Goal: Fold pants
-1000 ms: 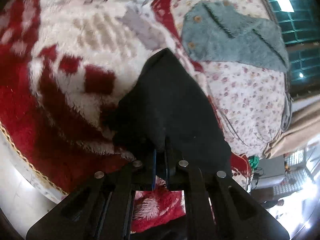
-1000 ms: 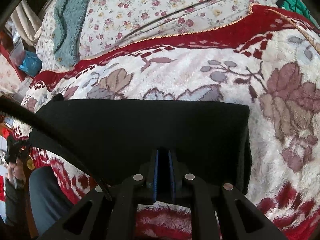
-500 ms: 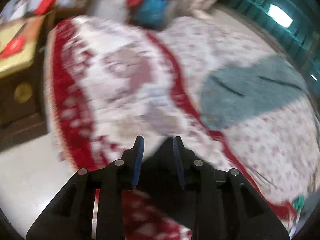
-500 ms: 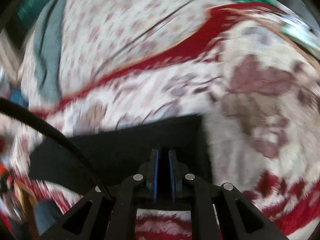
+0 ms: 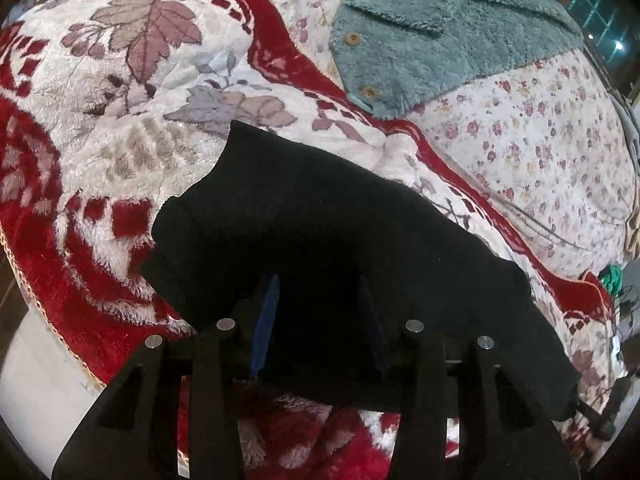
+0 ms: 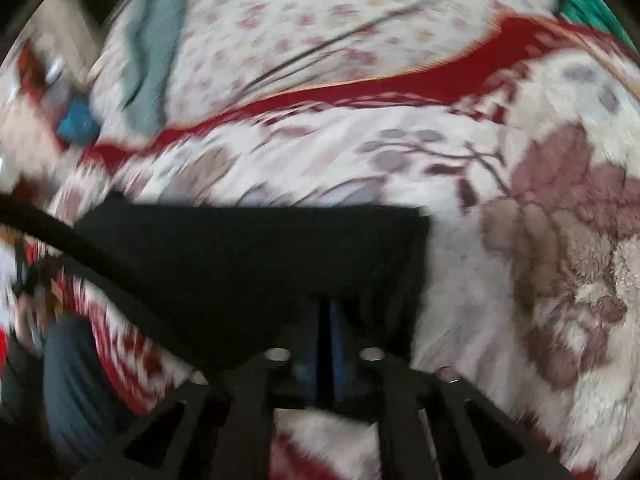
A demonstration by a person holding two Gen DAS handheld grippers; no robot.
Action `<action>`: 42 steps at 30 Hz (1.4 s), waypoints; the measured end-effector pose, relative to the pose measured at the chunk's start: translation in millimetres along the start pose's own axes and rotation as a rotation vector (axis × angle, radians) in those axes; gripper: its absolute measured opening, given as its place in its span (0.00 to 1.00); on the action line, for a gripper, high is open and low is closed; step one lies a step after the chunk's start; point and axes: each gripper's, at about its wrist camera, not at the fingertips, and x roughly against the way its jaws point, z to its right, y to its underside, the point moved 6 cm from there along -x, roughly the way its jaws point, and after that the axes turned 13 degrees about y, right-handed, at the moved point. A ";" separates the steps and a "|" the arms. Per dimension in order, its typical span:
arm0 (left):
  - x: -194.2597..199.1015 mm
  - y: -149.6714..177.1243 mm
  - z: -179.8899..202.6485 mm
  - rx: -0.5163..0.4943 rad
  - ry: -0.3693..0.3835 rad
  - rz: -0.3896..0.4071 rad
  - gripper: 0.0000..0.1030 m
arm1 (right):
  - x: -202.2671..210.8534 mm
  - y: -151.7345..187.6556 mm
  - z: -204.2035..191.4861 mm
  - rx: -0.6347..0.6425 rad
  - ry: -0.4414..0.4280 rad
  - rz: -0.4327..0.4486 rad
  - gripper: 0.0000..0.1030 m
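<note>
We logged the black pants [image 5: 320,216] lying on the red and white fleece blanket [image 5: 132,92] on the bed, already doubled into a thick band. In the left wrist view the band's long axis ran from about 10 o'clock down to 4 o'clock, passing straight across the mouth of the left tongs [image 5: 320,312]. Those tongs stood partly apart, their jaws having just been opening; the cloth sat between and under the blue pads [image 5: 266,320], but we saw no pinch on it, so we counted it as let go.

In the right wrist view, which was smeared, the pants [image 6: 256,264] reached from the right tongs [image 6: 325,344] toward 12 and far out toward 9 o'clock, with a square corner near 1 o'clock. The right tongs were closed to a slit. We judged they were probably clamped on the near hem, though the blur kept us from seeing the cloth in the slit itself.

The next fold, we judged, turned on that long axis: the right tongs sat at one end of the band, the left over its middle, so the left one was freer to go to the far end. A teal fleece garment [image 5: 440,36] lay well clear at 1 o'clock on the floral sheet [image 5: 540,152].
</note>
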 end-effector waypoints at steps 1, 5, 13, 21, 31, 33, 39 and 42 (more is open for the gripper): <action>1.5 -2.0 1.9 0.004 -0.007 -0.007 0.40 | -0.7 -3.7 2.2 -0.037 -0.005 -0.018 0.00; 5.7 2.7 26.0 -0.056 -0.011 -0.012 0.40 | 22.1 -16.5 -7.7 -0.023 0.096 -0.034 0.05; -0.1 21.2 108.8 -0.232 -0.027 -0.024 0.40 | -24.8 -33.5 -12.9 0.105 0.251 -0.070 0.52; -27.1 73.4 175.8 -0.402 -0.053 -0.065 0.41 | 19.7 -19.6 -16.2 0.058 0.277 0.001 0.55; -36.3 89.8 172.6 -0.406 -0.141 -0.031 0.40 | 60.9 32.9 -67.3 -0.026 0.048 0.147 0.44; -37.9 88.5 168.9 -0.384 -0.139 -0.040 0.40 | 58.3 31.6 -58.8 -0.081 0.061 0.143 0.44; -39.4 88.6 167.9 -0.376 -0.137 -0.047 0.40 | 59.7 30.6 -44.6 -0.169 0.042 0.151 0.44; -39.6 89.8 168.1 -0.377 -0.138 -0.047 0.40 | 62.0 29.5 -42.7 -0.186 0.062 0.171 0.44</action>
